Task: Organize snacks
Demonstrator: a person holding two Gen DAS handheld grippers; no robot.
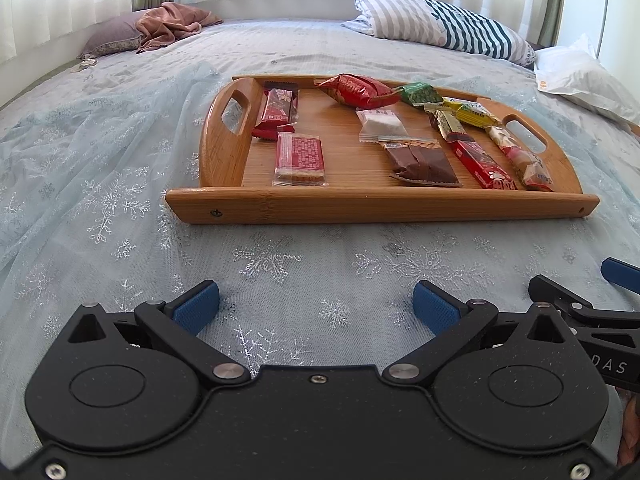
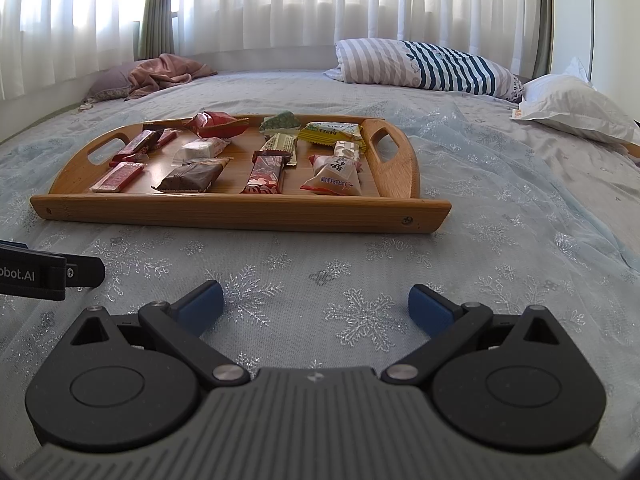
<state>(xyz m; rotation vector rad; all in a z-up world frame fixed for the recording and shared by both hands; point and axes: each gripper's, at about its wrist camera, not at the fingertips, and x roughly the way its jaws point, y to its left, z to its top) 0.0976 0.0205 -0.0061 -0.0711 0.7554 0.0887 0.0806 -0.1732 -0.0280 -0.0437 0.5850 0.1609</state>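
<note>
Snacks lie on the wooden tray [image 1: 380, 208], which rests on the bed ahead of both grippers, its long side across their path. Left gripper [image 1: 316, 300] and right gripper [image 2: 316, 300] hover short of the tray, both wide and empty. Neither looks clearly nearer.

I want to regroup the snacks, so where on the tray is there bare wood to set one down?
The widest bare strip on the wooden tray runs down the middle, between the flat red cracker pack and the brown bar, up toward the red bag. The right end, by the yellow packet and the handle, is crowded.
</note>
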